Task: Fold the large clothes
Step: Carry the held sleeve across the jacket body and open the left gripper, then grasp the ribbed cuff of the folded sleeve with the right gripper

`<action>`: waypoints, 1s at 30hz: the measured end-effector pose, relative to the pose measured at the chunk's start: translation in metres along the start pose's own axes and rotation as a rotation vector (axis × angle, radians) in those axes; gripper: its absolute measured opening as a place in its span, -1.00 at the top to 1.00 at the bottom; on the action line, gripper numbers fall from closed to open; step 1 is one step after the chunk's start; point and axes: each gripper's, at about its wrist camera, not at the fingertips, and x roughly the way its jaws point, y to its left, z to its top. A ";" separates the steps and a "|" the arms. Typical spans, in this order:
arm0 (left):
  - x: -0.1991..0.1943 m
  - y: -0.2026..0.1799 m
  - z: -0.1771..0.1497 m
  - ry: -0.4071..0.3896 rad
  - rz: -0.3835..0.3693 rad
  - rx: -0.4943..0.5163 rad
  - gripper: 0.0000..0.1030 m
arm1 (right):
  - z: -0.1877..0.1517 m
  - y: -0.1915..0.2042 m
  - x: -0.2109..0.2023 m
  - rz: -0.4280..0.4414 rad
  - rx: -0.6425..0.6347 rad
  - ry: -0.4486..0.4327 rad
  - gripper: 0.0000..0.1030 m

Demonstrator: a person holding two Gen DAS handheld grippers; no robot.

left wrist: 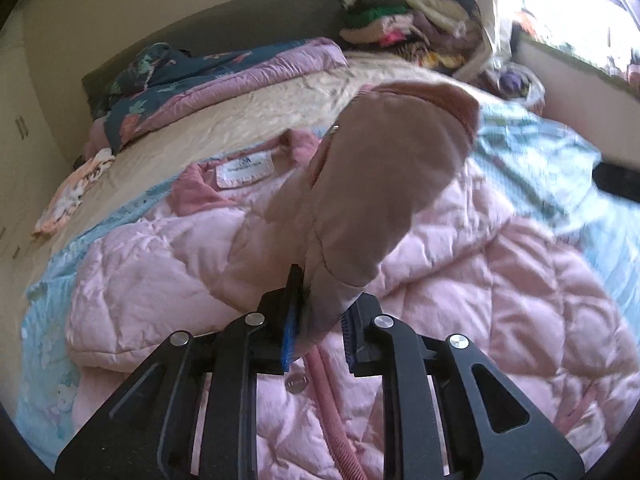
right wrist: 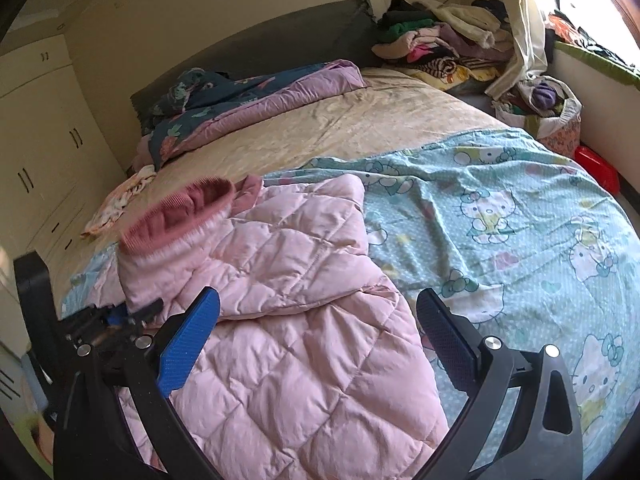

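A pink quilted jacket (left wrist: 460, 280) lies spread on the bed, its white neck label (left wrist: 245, 170) facing up. My left gripper (left wrist: 320, 316) is shut on the jacket's sleeve (left wrist: 372, 168) and holds it raised above the jacket body, the ribbed cuff at its far end. The left gripper also shows in the right wrist view (right wrist: 116, 314), holding the sleeve (right wrist: 240, 256) with its ribbed cuff (right wrist: 180, 216). My right gripper (right wrist: 318, 324) is open and empty, just above the jacket (right wrist: 304, 380).
A blue Hello Kitty sheet (right wrist: 520, 216) lies under the jacket on the beige bed (right wrist: 340, 120). A folded purple and floral blanket (right wrist: 248, 100) and a clothes pile (right wrist: 440, 44) lie at the far end. Cupboards (right wrist: 36, 136) stand left, a basket (right wrist: 556, 120) right.
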 end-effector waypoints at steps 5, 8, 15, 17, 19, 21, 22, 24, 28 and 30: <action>0.001 -0.012 -0.007 0.029 -0.043 0.039 0.03 | -0.002 -0.002 0.003 -0.005 0.001 0.006 -0.91; -0.002 -0.018 -0.008 0.032 -0.053 0.067 -0.21 | -0.002 -0.003 0.003 -0.008 0.005 0.009 -0.91; -0.019 -0.017 -0.010 0.023 -0.099 0.081 -0.75 | -0.002 -0.003 0.007 0.004 0.009 0.018 -0.91; -0.025 -0.014 -0.009 0.013 -0.099 0.086 -0.81 | -0.001 -0.002 0.009 0.011 0.013 0.023 -0.91; -0.030 -0.010 -0.009 0.011 -0.097 0.086 -0.81 | -0.002 0.000 0.011 0.018 0.011 0.032 -0.91; -0.034 -0.003 -0.009 0.010 -0.096 0.078 -0.82 | -0.003 0.005 0.013 0.023 0.003 0.038 -0.90; -0.036 0.003 -0.010 0.015 -0.099 0.066 -0.82 | -0.004 0.007 0.014 0.028 -0.002 0.041 -0.90; -0.039 0.015 -0.012 0.016 -0.106 0.039 -0.82 | -0.006 0.014 0.016 0.037 -0.017 0.049 -0.91; -0.046 0.050 -0.017 0.009 -0.093 -0.031 -0.82 | -0.009 0.025 0.022 0.052 -0.038 0.063 -0.91; -0.047 0.068 -0.020 0.009 -0.079 -0.066 -0.82 | -0.011 0.030 0.026 0.059 -0.041 0.074 -0.90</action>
